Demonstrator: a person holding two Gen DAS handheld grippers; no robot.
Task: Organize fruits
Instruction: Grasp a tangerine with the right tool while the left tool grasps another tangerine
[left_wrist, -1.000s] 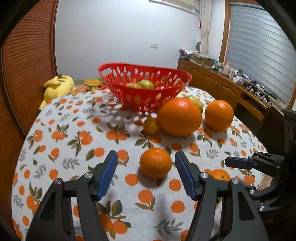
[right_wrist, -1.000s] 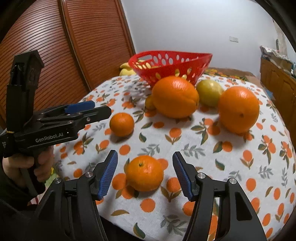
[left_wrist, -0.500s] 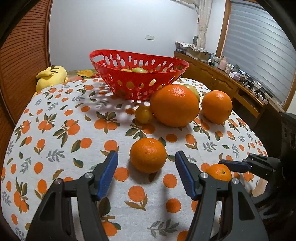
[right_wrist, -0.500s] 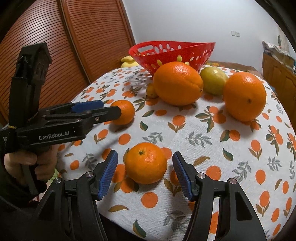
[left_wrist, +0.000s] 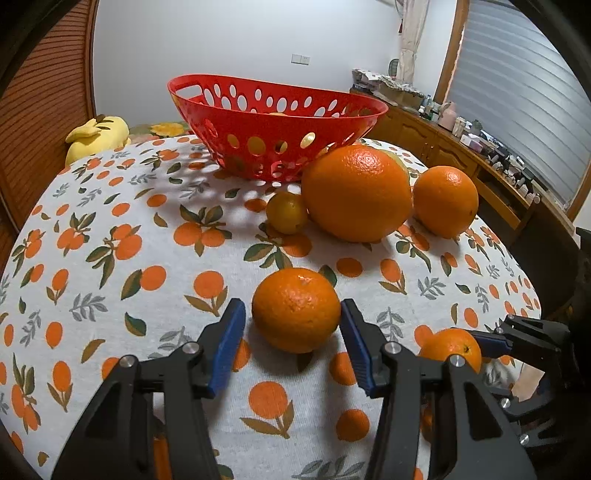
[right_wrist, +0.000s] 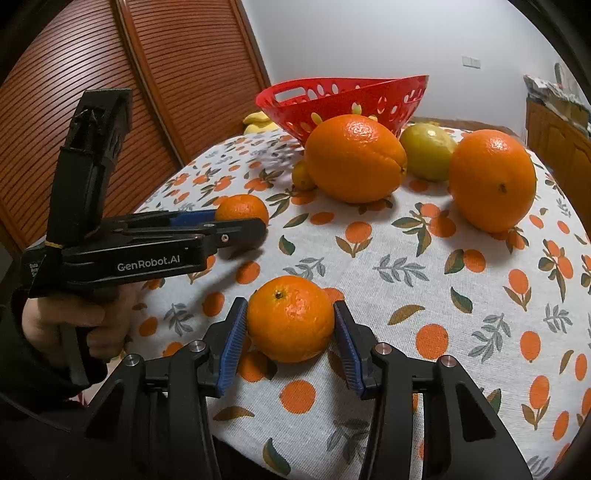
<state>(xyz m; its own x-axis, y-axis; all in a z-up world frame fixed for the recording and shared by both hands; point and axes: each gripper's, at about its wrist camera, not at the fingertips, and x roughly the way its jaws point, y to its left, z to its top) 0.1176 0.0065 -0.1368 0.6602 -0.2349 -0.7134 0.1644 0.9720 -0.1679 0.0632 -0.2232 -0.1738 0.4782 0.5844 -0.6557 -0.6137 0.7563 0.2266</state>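
Mandarins are the items in hand: two small ones lie on the near part of the tablecloth (left_wrist: 110, 229), one between each gripper's blue pads.

Right gripper (right_wrist: 290, 332): clenched on its mandarin (right_wrist: 290, 318). Both pads press the fruit's sides at about its widest line, and the fruit rests on the cloth, not yet lifted. The grip across the middle appears chosen so that a round fruit cannot squirt out forward.

Left gripper (left_wrist: 293, 332): jaws closing around the second mandarin (left_wrist: 296, 309). Its right pad looks to be at the skin; a sliver of cloth shows between the left pad and the fruit, so no grip is established. In the right wrist view a hand (right_wrist: 74, 321) holds this gripper, reaching in from the left.

Beyond these, in the left wrist view, a large orange (left_wrist: 356, 194) sits mid-table with a small yellowish fruit (left_wrist: 287, 212) touching its left side and a medium orange (left_wrist: 445, 201) just beside its right. A lemon (right_wrist: 428, 151) lies behind them. The red perforated basket (left_wrist: 258, 122) stands at the far side, holding some yellowish fruit glimpsed through its holes.

Judgement: both fruits are probably bound for the basket; most fruit remains outside it.
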